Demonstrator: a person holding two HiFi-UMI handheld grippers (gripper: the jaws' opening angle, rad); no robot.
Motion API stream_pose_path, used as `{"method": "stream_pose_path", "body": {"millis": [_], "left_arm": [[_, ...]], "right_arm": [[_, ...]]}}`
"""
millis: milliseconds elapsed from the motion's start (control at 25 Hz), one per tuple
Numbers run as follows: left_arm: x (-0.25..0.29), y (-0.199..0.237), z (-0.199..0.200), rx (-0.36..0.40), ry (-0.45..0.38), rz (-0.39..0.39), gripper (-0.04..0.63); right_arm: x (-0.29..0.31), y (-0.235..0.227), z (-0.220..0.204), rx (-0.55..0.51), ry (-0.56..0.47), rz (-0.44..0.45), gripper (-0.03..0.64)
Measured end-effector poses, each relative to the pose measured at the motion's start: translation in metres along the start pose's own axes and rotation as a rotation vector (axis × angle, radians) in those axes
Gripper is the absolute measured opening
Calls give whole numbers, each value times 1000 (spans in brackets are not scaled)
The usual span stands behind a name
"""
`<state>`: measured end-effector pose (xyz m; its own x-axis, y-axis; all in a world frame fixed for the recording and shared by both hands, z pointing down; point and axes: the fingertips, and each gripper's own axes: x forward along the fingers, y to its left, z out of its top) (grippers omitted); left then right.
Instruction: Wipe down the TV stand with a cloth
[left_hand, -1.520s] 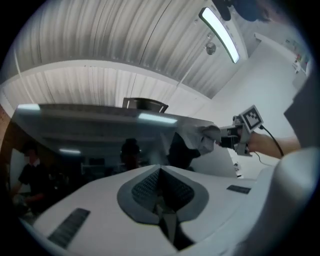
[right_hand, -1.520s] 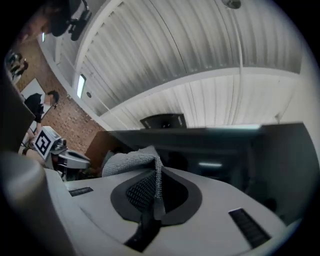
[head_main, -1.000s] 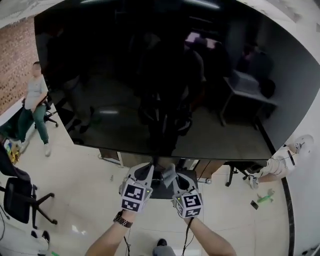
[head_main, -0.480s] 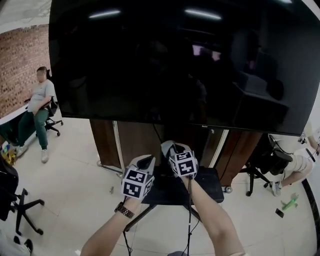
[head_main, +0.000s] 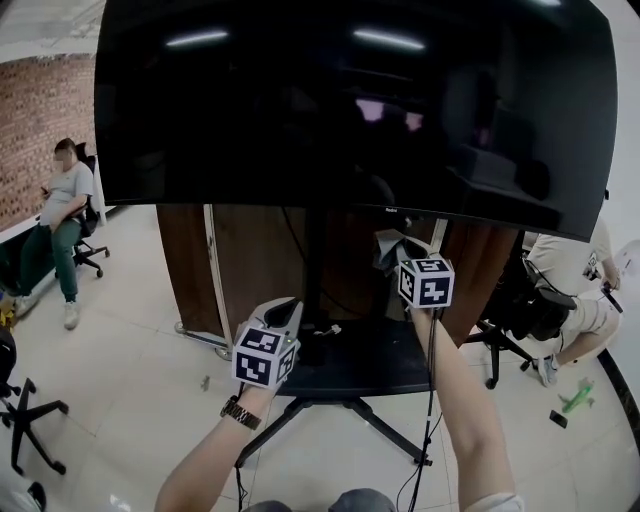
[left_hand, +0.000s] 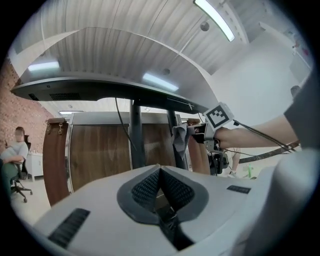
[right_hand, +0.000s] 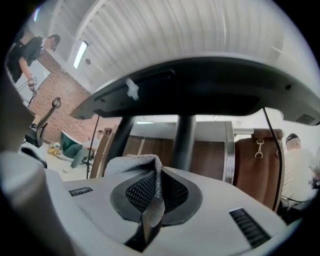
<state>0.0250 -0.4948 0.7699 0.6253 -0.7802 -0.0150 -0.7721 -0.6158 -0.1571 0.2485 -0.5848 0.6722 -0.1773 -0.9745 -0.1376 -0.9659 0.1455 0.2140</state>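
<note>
The TV stand has a black pole and a black base shelf on splayed legs, under a large dark TV. My right gripper is raised just below the TV's lower edge, right of the pole, and is shut on a grey cloth. In the right gripper view the cloth drapes from the shut jaws in front of the pole. My left gripper hangs lower, left of the pole above the shelf; its jaws are shut and empty in the left gripper view.
Brown wooden panels stand behind the stand. One person sits on a chair at far left, another at right. A black office chair is at lower left. Small green objects lie on the tiled floor.
My right gripper has lifted the cloth up and to the right, from above the base shelf to just under the TV. My left gripper stayed low, and the head view tilted upward.
</note>
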Motion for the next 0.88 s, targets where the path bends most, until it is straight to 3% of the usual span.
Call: {"method": "stream_pose_path", "body": {"millis": [160, 240, 320, 400, 480, 560, 640, 760, 840, 880], "left_arm": [[-6, -7, -20, -22, 33, -8, 25], [-12, -15, -33, -22, 49, -20, 26], [-17, -20, -42, -17, 59, -31, 25], [-22, -21, -48, -30, 62, -35, 25], [-23, -24, -52, -49, 65, -41, 25], [-22, -31, -53, -50, 66, -55, 25], [-24, -38, -51, -37, 60, -75, 25], [-33, -37, -52, -27, 58, -80, 26], [-38, -31, -57, -32, 64, -70, 26], [-40, -28, -59, -35, 65, -63, 26]], "right_arm": [[-15, 7, -158, -30, 379, 37, 6], [-44, 13, -204, -6, 445, 49, 6], [-62, 27, -196, 50, 409, 86, 6], [-64, 69, -165, 99, 341, 173, 6], [-59, 126, -144, 97, 310, 272, 6], [-54, 148, -151, 59, 345, 289, 6], [-59, 114, -177, 75, 403, 195, 6], [-101, 7, -209, 126, 455, -50, 6], [-139, -42, -205, 182, 406, -175, 6], [-154, -47, -195, 213, 354, -196, 6]]}}
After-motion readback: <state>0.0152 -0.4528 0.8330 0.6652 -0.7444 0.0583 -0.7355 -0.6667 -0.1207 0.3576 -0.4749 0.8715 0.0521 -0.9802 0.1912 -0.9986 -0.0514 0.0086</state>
